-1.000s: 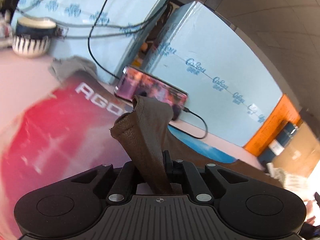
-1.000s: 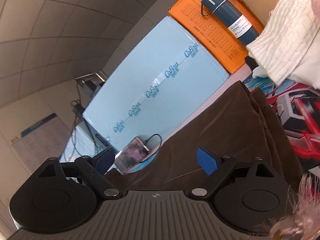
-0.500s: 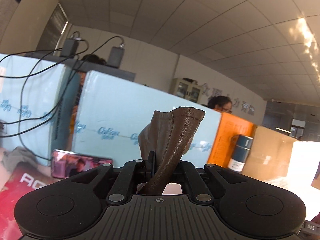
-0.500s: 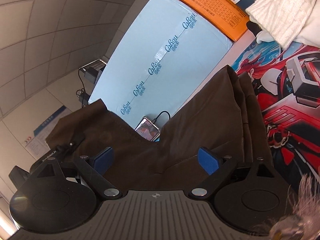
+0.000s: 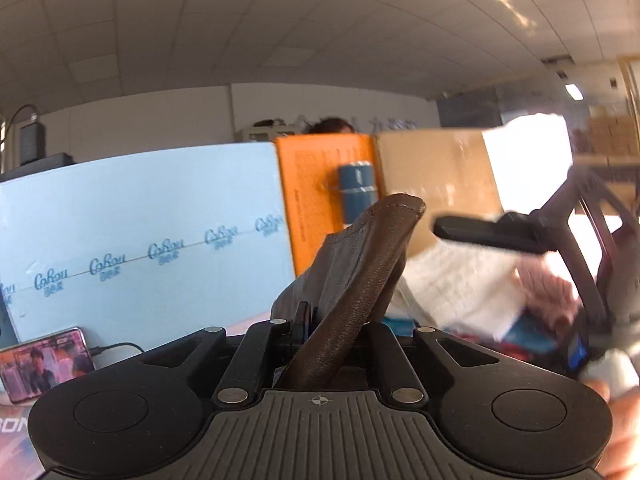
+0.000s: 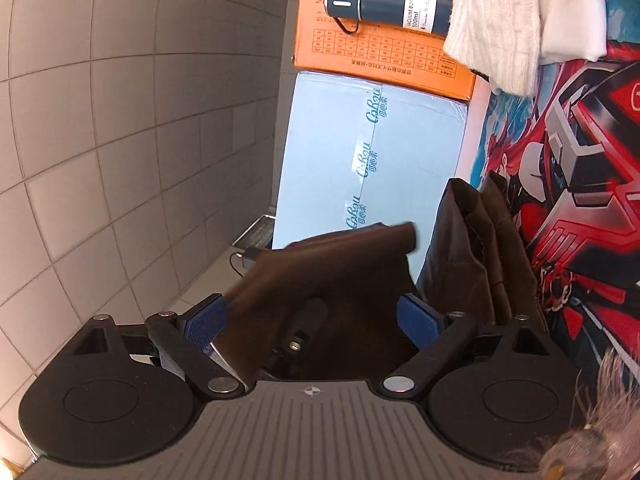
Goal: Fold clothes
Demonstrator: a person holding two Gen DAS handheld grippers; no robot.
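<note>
My left gripper is shut on a corner of the dark brown garment, which stands up between its fingers, lifted off the table. My right gripper is open, its blue pads wide apart. A fold of the brown garment hangs between and in front of them, not pinched. More of the garment lies bunched on the red printed mat. The right gripper also shows in the left wrist view, blurred.
A light blue foam panel and an orange box with a dark blue flask stand behind. White knit clothes lie piled on the mat. A phone with a cable leans at the panel.
My left gripper has lifted and swung right with the brown corner. The garment fold has come in between the right gripper's open pads. The right view has rotated.
</note>
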